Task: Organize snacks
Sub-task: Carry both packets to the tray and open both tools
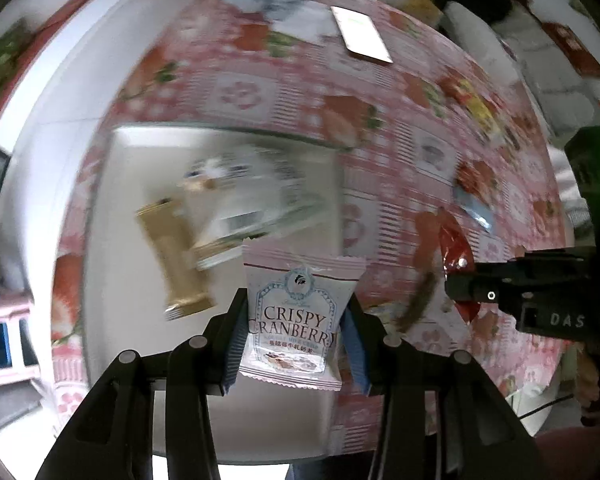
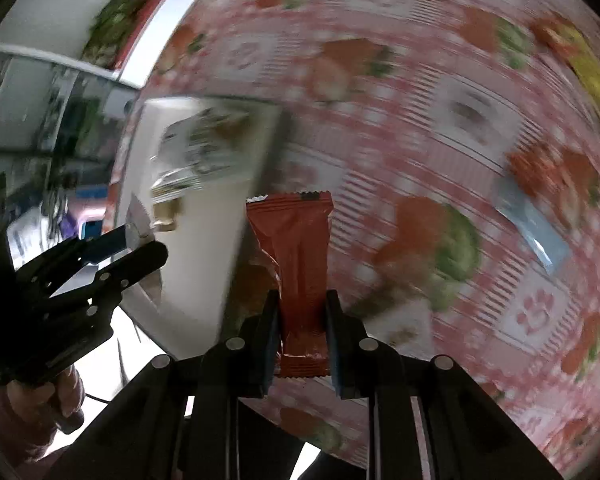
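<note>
1. Left wrist view: the left claw (image 1: 296,332) clenches a pale "Crispy Cranberry" packet (image 1: 298,312), held above the white tray (image 1: 132,208), where a gold bar (image 1: 172,264) lies.
2. Right wrist view: the right claw (image 2: 302,328) clenches an orange snack bar (image 2: 296,264) upright over the patterned table (image 2: 440,128), beside the tray's edge.

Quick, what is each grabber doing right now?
Left gripper: closed on a pale pink crispy cranberry snack packet.
Right gripper: closed on a long orange-red foil snack wrapper.
</note>
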A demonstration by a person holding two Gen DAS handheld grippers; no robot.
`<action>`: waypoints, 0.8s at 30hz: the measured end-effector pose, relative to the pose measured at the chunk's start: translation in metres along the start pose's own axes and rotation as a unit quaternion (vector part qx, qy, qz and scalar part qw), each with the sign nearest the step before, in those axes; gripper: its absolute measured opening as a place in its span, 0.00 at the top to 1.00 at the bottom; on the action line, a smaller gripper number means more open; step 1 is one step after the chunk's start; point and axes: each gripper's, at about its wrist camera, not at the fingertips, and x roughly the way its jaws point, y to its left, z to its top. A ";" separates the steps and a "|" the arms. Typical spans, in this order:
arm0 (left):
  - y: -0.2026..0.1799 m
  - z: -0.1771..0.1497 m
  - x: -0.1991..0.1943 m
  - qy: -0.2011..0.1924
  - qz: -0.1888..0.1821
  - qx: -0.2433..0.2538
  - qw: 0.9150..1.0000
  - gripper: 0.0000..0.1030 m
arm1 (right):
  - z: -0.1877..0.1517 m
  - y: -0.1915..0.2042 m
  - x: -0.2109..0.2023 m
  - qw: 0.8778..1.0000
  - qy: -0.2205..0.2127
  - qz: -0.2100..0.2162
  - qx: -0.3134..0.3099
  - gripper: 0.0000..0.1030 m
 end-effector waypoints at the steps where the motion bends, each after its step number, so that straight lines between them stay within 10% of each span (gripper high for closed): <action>1: 0.008 -0.002 -0.002 -0.001 0.003 -0.008 1.000 0.54 | 0.003 0.012 0.004 1.000 0.005 0.001 -0.013 0.78; 24: 0.060 -0.043 0.022 0.044 0.052 -0.037 0.997 0.51 | 0.019 0.102 0.072 0.994 0.069 -0.002 -0.089 0.78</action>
